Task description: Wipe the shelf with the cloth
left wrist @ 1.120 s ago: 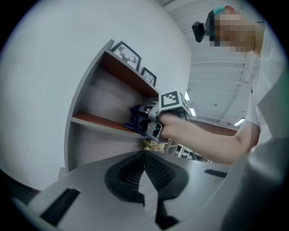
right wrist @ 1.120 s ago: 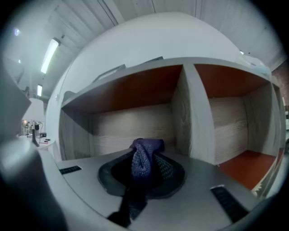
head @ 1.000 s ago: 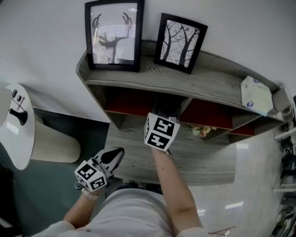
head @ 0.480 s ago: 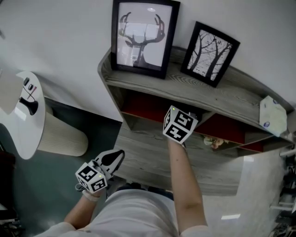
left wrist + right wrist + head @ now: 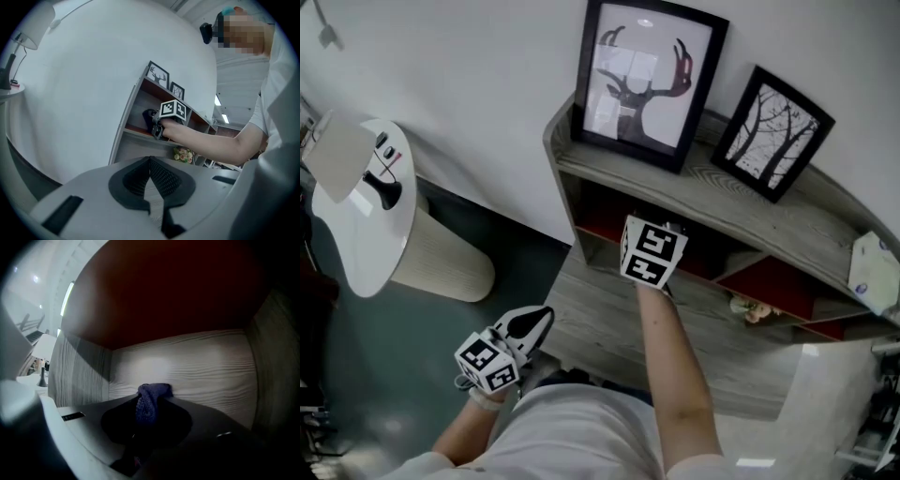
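Head view: the grey wood-grain shelf [image 5: 722, 192] fills the 12 to 3 o'clock part of the frame and stands against a white wall. Its top board carries a framed deer picture [image 5: 645, 80] at 12 o'clock, a framed tree picture [image 5: 778, 131] at 1 o'clock and a white packet [image 5: 874, 272] at 3 o'clock. The compartments below the top board have red back panels. A small bunch of flowers [image 5: 757, 309] lies in a compartment at 3 o'clock. A round white counter [image 5: 366, 253] stands well apart from the shelf at 9 o'clock.

The person's right arm reaches into the leftmost compartment. The marker cube sits at the compartment mouth, and this view hides the jaws.

Right gripper view: the right tongs [image 5: 149, 404] are clamped on the cloth [image 5: 154, 391], a dark blue knitted piece. A bunch of it protrudes past the tips. A wood-grain board lies just beyond the cloth at 12 o'clock, a side wall stands at 9 o'clock, and the red panel is above. Whether the cloth touches the board cannot be told.

The left tongs [image 5: 540, 317] sit at 7 o'clock in the head view, close to the person's body and just beside the left front corner of the lower board. Left gripper view: the tips meet, with nothing between them.
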`<move>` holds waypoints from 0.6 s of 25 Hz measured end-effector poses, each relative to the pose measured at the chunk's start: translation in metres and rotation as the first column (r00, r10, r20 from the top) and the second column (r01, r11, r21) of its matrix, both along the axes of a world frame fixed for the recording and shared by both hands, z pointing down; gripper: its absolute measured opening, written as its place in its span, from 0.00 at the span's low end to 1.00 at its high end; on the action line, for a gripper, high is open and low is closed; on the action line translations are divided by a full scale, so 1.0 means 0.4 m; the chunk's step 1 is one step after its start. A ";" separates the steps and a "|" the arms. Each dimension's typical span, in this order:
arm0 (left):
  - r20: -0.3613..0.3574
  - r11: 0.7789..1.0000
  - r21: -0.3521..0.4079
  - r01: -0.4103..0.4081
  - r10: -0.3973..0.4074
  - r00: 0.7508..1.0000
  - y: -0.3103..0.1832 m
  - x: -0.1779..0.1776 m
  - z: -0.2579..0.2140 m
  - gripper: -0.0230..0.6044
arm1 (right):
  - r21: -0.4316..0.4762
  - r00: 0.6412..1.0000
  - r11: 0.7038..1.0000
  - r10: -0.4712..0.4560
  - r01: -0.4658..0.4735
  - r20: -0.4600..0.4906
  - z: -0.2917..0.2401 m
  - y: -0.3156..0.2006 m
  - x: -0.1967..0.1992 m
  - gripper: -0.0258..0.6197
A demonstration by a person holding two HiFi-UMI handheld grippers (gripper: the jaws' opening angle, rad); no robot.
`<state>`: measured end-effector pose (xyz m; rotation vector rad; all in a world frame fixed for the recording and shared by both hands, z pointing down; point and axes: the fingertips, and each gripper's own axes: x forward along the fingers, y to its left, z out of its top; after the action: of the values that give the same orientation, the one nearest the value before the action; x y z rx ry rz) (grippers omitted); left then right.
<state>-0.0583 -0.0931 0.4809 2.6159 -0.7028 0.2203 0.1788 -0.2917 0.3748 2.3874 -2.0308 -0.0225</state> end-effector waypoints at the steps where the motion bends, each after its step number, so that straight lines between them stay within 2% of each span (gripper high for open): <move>1: 0.001 1.000 0.000 0.015 -0.015 1.000 0.000 -0.010 0.000 0.06 | -0.009 1.000 1.000 -0.030 0.030 -0.002 0.005 -0.016 -0.025 0.10; 8: 0.006 0.994 -0.002 0.109 -0.109 0.994 0.009 -0.073 0.002 0.06 | -0.114 0.981 0.975 -0.191 0.188 -0.013 0.044 -0.101 -0.157 0.10; 12: 0.005 0.991 -0.008 0.135 -0.135 0.991 0.021 -0.087 0.004 0.06 | -0.214 0.958 0.936 -0.287 0.280 -0.004 0.077 -0.129 -0.211 0.10; 15: -0.001 0.990 -0.011 0.139 -0.139 0.990 0.029 -0.084 0.003 0.06 | -0.278 0.951 0.913 -0.308 0.298 0.008 0.099 -0.131 -0.216 0.10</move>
<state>-0.0918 -0.0815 0.4820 2.5439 -0.8770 0.1788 0.0924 -0.3441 0.4144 1.8817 -2.1984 0.2011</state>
